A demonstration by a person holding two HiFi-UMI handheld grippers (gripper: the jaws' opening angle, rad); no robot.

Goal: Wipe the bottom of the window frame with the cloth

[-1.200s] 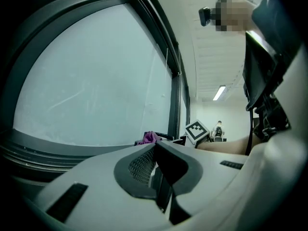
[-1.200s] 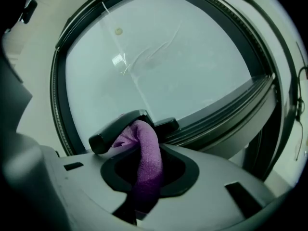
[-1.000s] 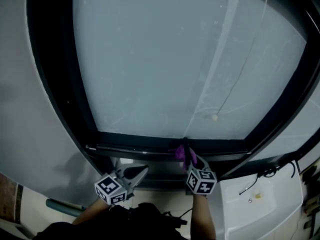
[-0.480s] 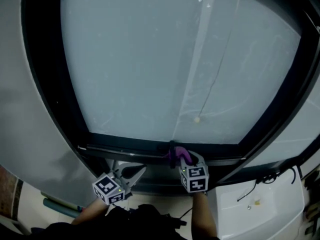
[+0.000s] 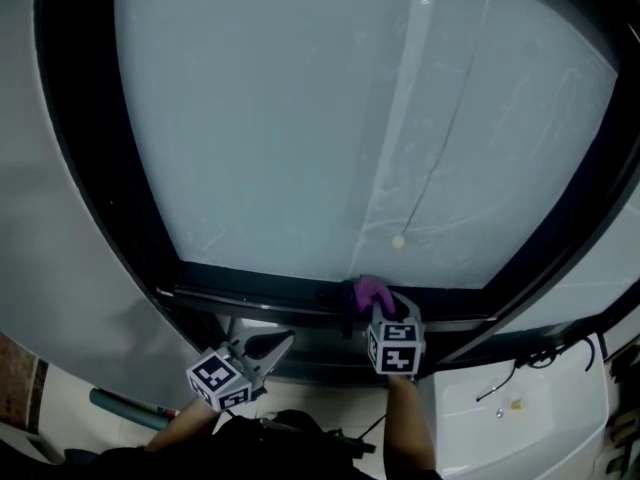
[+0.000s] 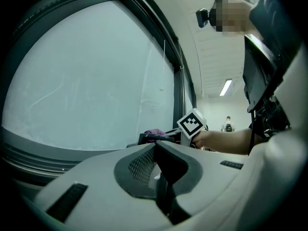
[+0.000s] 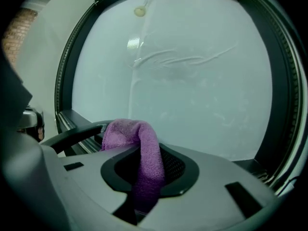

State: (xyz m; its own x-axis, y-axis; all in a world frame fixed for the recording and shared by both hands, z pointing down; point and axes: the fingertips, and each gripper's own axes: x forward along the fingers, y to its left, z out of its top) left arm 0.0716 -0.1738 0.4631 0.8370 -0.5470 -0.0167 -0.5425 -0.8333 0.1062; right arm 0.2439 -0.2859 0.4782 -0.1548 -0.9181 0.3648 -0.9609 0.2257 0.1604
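Note:
A purple cloth [image 5: 373,291] is clamped in my right gripper [image 5: 372,300], which presses it onto the dark bottom rail of the window frame [image 5: 260,296], near the rail's middle. In the right gripper view the cloth [image 7: 144,150] hangs folded between the shut jaws, against the frosted pane. My left gripper [image 5: 272,346] hangs below the frame at the lower left, jaws shut with nothing between them. The left gripper view shows the cloth [image 6: 155,132] and the right gripper's marker cube [image 6: 192,123] off to its right.
A thin pull cord with a small bead [image 5: 398,241] hangs in front of the pane just above the cloth. A white unit [image 5: 510,408] stands at the lower right below the sill. A teal tube [image 5: 128,404] lies on the floor at the lower left.
My right gripper with the cloth slid left along the bottom rail, then shifted slightly back to the right. The left gripper stayed in place.

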